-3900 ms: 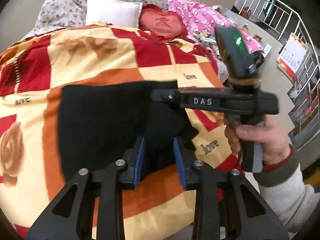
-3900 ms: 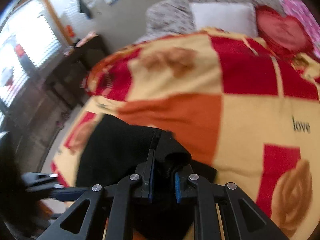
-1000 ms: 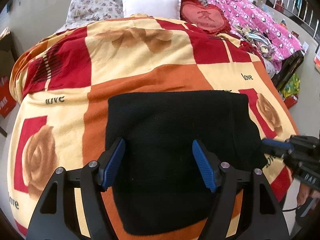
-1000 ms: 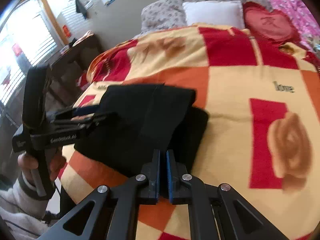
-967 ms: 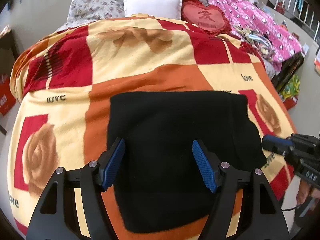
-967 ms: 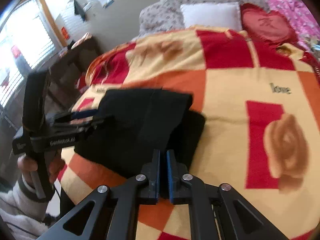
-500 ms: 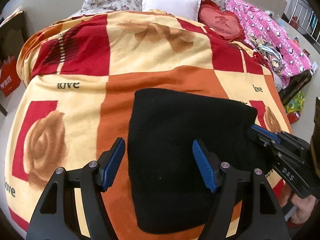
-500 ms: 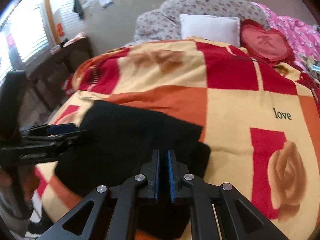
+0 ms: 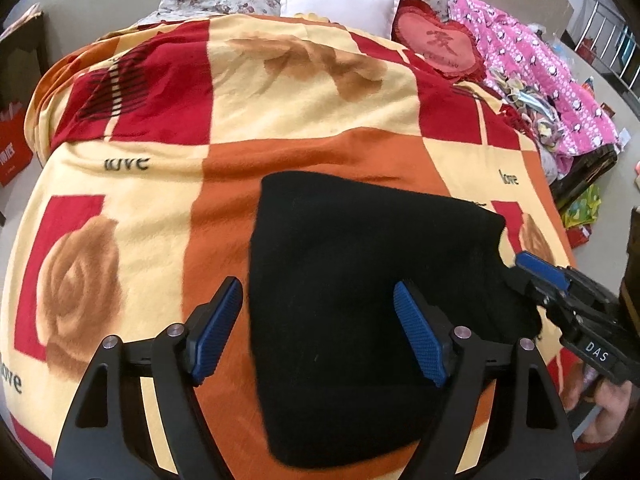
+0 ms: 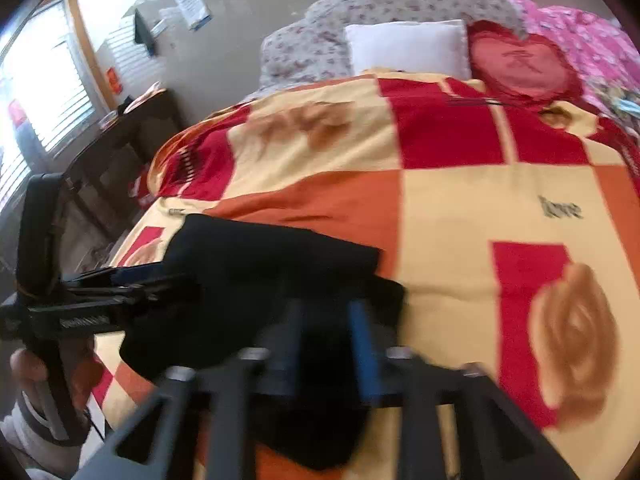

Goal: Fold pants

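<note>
One pair of black pants (image 9: 360,280) lies folded into a compact block near the foot of the bed, on the orange and cream squares of a patchwork blanket (image 9: 280,100) printed with roses and the word "love"; its edges are fairly straight, with a looser corner bulging at the right. Farther up the bed sit a white pillow (image 9: 340,0), a red heart-shaped cushion (image 9: 440,44) and a pink quilt (image 9: 540,68); nothing lies across the pants. Over the near edge of the pants the left gripper (image 9: 320,328) has just been widening, its blue pads spread and gripping nothing. At the pants' right corner the right gripper (image 10: 328,344), blurred, has just been opening, its pads parted with black cloth between them but not pinched.
</note>
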Available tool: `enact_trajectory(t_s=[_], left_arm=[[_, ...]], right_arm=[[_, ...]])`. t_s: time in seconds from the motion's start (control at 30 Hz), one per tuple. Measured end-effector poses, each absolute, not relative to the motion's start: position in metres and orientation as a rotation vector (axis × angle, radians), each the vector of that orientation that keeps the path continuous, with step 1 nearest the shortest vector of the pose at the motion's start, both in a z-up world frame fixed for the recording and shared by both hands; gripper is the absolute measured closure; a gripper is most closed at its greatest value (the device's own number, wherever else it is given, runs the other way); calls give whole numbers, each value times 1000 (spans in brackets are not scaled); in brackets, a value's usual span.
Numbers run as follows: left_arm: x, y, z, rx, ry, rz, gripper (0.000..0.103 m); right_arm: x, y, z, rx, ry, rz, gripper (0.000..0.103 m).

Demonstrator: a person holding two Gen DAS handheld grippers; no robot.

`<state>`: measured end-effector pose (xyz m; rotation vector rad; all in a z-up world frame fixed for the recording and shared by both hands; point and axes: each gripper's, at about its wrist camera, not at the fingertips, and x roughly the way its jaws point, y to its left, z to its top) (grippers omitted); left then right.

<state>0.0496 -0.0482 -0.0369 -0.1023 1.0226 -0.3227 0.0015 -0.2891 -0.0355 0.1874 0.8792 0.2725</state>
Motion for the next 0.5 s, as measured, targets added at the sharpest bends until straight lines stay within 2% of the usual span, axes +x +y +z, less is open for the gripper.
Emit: enact_trajectory(t_s=[0.13, 0.23, 0.4, 0.5], left_arm=[[38, -32, -34, -167, 1024, -367, 24], [36, -26, -39, -211, 1044, -389, 24], [38, -26, -51, -251, 1077, -414, 23], [45, -35, -60, -274, 1111, -446, 19]], right_arm=[[-4, -306, -47, 328, 919, 325, 51], [-3, -308, -55, 364, 923, 327, 36], [1, -312, -66, 452, 945, 352, 34], [7, -306, -73, 494, 959, 405, 33]])
